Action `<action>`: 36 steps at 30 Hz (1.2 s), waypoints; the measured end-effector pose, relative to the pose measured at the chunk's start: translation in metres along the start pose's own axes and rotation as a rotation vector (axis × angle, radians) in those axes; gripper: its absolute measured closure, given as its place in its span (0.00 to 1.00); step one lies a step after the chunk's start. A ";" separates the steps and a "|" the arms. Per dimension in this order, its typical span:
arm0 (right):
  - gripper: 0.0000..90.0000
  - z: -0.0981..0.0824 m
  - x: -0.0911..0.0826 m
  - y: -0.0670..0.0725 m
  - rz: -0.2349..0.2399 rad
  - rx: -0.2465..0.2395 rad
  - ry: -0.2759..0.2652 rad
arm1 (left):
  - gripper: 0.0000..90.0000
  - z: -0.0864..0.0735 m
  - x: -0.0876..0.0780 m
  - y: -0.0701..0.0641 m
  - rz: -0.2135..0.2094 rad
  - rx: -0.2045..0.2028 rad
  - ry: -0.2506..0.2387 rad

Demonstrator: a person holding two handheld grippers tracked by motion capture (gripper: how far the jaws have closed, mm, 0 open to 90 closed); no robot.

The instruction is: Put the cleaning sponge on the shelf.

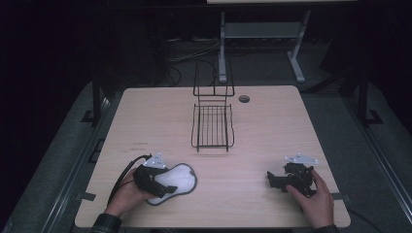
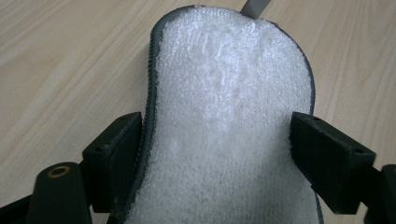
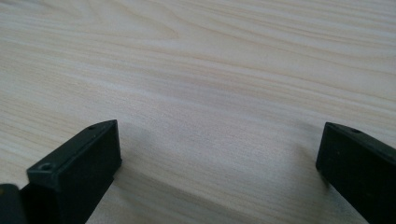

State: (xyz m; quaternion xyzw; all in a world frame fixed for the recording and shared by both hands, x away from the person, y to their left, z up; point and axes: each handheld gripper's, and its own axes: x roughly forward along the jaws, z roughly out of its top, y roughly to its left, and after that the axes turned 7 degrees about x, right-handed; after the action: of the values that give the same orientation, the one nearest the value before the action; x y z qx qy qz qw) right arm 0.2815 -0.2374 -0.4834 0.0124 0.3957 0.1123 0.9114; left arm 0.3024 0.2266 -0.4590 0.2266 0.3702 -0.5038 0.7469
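Grasp stage at the near left of the desk (image 1: 272, 121). The insole (image 1: 176, 181), white terry on top with a grey edge, lies flat on the desk near its near-left corner, its long axis running left to right. The left hand-held gripper (image 1: 163, 186) sits over the insole's left end; in the left gripper view its jaws stand spread, one on each long edge of the insole (image 2: 229, 121), close beside the edges but apparently not yet pressing them. The right hand-held gripper (image 1: 272, 180) rests at the near right, well apart from the insole, its jaws spread over bare wood and holding nothing, as the right gripper view confirms. A black wire rack (image 1: 212, 127) stands at the desk's middle, far of both grippers, with an upright wire frame behind it.

Judged step: positioning for pickup, the grip not yet made. The next move likely calls for closing the left jaws across the insole's width, firmly enough to hold the soft, flexible piece without buckling it, then lifting it clear, perhaps toward the rack.
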 end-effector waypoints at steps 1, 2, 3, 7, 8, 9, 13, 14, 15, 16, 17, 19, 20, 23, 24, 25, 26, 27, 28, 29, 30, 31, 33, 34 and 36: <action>0.00 0.000 0.000 0.000 0.000 0.000 0.000 | 0.23 0.000 0.000 0.000 -0.003 0.002 0.001; 0.00 0.000 0.000 0.000 0.000 0.000 0.000 | 0.23 0.000 -0.001 0.001 -0.005 0.008 0.003; 0.00 0.000 0.000 0.000 0.000 0.000 0.000 | 0.25 0.000 -0.002 0.001 -0.004 0.015 0.004; 0.00 0.000 0.000 0.000 0.000 0.000 0.000 | 0.27 0.002 -0.005 -0.001 0.009 0.039 0.006; 0.00 0.000 0.000 0.000 0.000 0.000 0.000 | 0.28 0.002 -0.006 -0.001 0.012 0.038 0.007; 0.00 0.000 0.000 0.000 0.000 0.000 0.000 | 0.28 0.002 -0.006 -0.002 0.015 0.040 0.005; 0.00 0.000 0.000 0.000 0.000 0.000 0.000 | 0.31 0.003 -0.010 -0.001 0.015 0.045 0.002; 0.00 0.000 0.000 0.000 0.000 0.000 0.000 | 0.32 0.003 -0.011 -0.001 0.012 0.043 0.002; 0.00 0.000 0.000 0.000 0.000 0.000 0.000 | 0.33 0.003 -0.011 -0.001 0.013 0.044 0.003; 0.00 0.000 0.000 0.000 0.000 0.000 0.000 | 0.34 0.003 -0.012 -0.001 0.014 0.045 0.000; 0.00 0.000 0.000 0.000 0.000 0.000 0.000 | 0.36 0.004 -0.014 -0.001 0.010 0.040 -0.009; 0.00 0.000 0.000 0.000 0.000 0.000 0.000 | 0.38 0.003 -0.016 0.000 0.010 0.041 -0.017; 0.00 0.000 0.000 0.000 0.000 0.000 0.000 | 0.40 0.003 -0.017 0.001 0.006 0.039 -0.022; 0.00 0.000 0.000 0.000 0.000 0.000 0.000 | 0.46 0.003 -0.020 0.002 0.001 0.029 -0.039; 0.00 0.000 0.000 0.000 0.000 0.000 0.000 | 0.46 0.003 -0.020 0.002 -0.001 0.022 -0.048; 0.00 0.000 0.000 0.000 0.000 0.000 0.000 | 0.50 0.003 -0.023 0.003 -0.011 0.016 -0.060; 0.00 0.000 0.000 0.000 0.000 0.000 0.000 | 0.52 0.003 -0.024 0.004 -0.016 0.013 -0.062; 0.00 0.000 0.000 0.000 0.000 0.000 0.000 | 0.54 0.003 -0.025 0.004 -0.019 0.009 -0.067; 0.00 0.000 0.000 0.000 0.000 0.000 0.000 | 0.55 0.003 -0.025 0.004 -0.019 0.009 -0.067; 0.00 0.000 0.000 0.000 0.000 0.000 0.000 | 0.57 0.003 -0.027 0.004 -0.024 0.008 -0.074; 0.00 0.000 0.000 0.000 0.000 0.000 0.000 | 0.58 0.003 -0.027 0.004 -0.024 0.008 -0.074; 0.00 0.000 0.000 0.000 0.000 0.000 0.000 | 0.58 0.003 -0.028 0.004 -0.029 0.008 -0.081; 0.00 0.000 0.000 0.000 0.000 0.000 0.000 | 0.61 0.004 -0.030 0.005 -0.040 0.000 -0.102; 0.00 0.000 0.000 0.000 0.000 0.000 0.000 | 0.63 0.004 -0.030 0.004 -0.043 -0.004 -0.110; 0.00 0.000 0.000 0.000 0.000 0.000 0.000 | 0.65 0.005 -0.033 0.005 -0.051 -0.006 -0.119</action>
State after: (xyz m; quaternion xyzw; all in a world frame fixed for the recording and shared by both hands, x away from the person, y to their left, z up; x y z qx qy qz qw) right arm 0.2816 -0.2374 -0.4833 0.0126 0.3958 0.1122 0.9114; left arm 0.3011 0.2443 -0.4309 0.1844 0.3324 -0.5342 0.7551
